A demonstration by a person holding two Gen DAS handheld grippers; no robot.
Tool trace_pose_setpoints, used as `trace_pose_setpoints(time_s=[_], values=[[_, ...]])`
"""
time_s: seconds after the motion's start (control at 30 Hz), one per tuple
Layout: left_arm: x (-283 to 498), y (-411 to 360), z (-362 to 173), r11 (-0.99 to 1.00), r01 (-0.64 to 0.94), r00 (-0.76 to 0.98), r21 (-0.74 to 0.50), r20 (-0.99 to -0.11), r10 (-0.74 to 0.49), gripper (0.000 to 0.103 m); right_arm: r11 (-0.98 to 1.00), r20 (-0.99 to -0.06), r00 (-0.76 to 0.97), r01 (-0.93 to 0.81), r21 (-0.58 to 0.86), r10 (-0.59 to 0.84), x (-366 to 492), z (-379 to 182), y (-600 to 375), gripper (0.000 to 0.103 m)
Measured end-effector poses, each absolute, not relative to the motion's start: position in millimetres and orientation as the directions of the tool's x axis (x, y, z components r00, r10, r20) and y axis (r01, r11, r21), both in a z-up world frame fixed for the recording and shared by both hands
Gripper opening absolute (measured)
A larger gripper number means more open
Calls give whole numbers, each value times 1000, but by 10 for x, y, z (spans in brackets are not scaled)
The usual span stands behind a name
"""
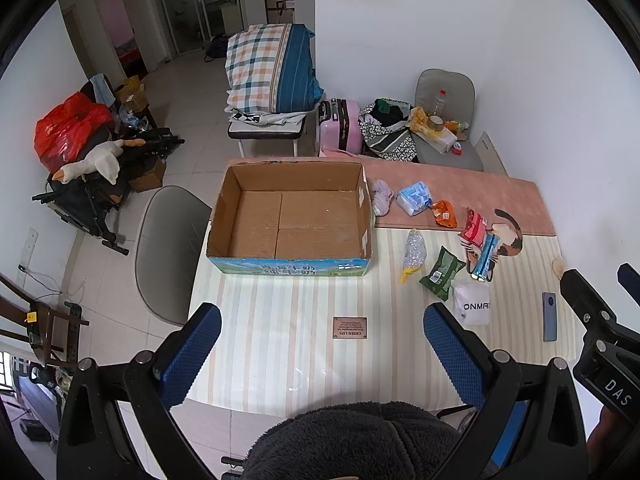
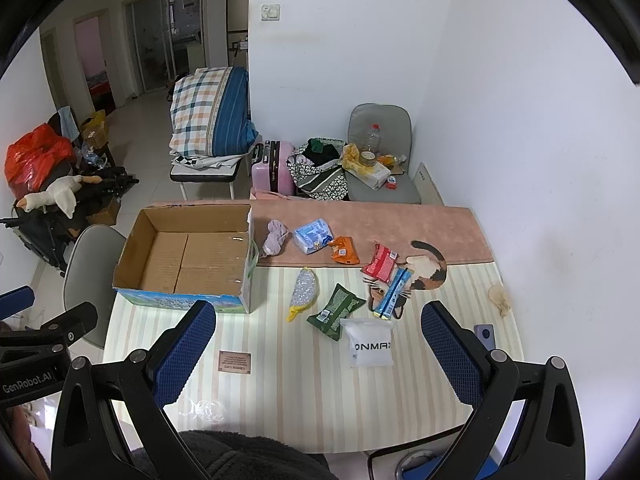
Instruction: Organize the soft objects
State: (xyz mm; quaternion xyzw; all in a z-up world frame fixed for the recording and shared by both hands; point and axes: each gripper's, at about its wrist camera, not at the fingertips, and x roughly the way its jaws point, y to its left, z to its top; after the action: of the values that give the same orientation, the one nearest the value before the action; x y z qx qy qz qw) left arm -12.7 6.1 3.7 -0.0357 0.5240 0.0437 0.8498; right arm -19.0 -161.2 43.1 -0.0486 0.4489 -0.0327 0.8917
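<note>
An open, empty cardboard box (image 1: 290, 216) (image 2: 188, 258) stands at the table's far left. To its right lie soft items: a lilac cloth (image 1: 382, 197) (image 2: 275, 237), a blue tissue pack (image 1: 416, 197) (image 2: 313, 235), an orange packet (image 1: 445, 213) (image 2: 345, 251), a red packet (image 1: 473, 227) (image 2: 380, 262), a blue tube (image 1: 485, 257) (image 2: 394, 293), a silver-yellow pouch (image 1: 414, 254) (image 2: 302, 293), a green packet (image 1: 442, 273) (image 2: 337, 311) and a white ONMAX bag (image 1: 473, 302) (image 2: 369, 343). My left gripper (image 1: 322, 342) and right gripper (image 2: 318, 342) are open and empty, raised above the table's near side.
A phone (image 1: 550, 316) (image 2: 485, 335) lies at the table's right. A small brown label (image 1: 350, 327) (image 2: 235, 362) is on the striped cloth. A grey chair (image 1: 168, 252) stands left of the table, another (image 2: 380, 152) with clutter behind it, beside a pink suitcase (image 2: 272, 168).
</note>
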Motion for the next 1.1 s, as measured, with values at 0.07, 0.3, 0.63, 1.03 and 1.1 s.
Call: trace_pose_setpoints(time_s=[0.07, 0.3, 0.63, 1.03, 1.1], values=[[-131, 74, 34, 994, -112, 446, -14, -894, 37, 103, 993, -799, 594, 9, -115, -98, -187, 433, -1619, 103], [-45, 16, -4, 997, -80, 457, -19, -889, 20, 103, 997, -820, 568, 42, -59, -73, -116, 339, -1768, 103], [1062, -688, -1067, 994, 109, 305, 30, -952, -4, 103, 947, -959, 270, 322, 8, -83, 597, -1038, -3110, 103], [2205, -1585, -2948, 960, 277, -20, 30, -999, 37, 102, 940, -999, -34, 340, -43, -33, 1209, -3188, -3795, 103], [2351, -1691, -3168, 958, 286, -62, 18, -997, 37, 102, 947, -998, -56, 318, -49, -33, 1254, -3335, -3782, 103]])
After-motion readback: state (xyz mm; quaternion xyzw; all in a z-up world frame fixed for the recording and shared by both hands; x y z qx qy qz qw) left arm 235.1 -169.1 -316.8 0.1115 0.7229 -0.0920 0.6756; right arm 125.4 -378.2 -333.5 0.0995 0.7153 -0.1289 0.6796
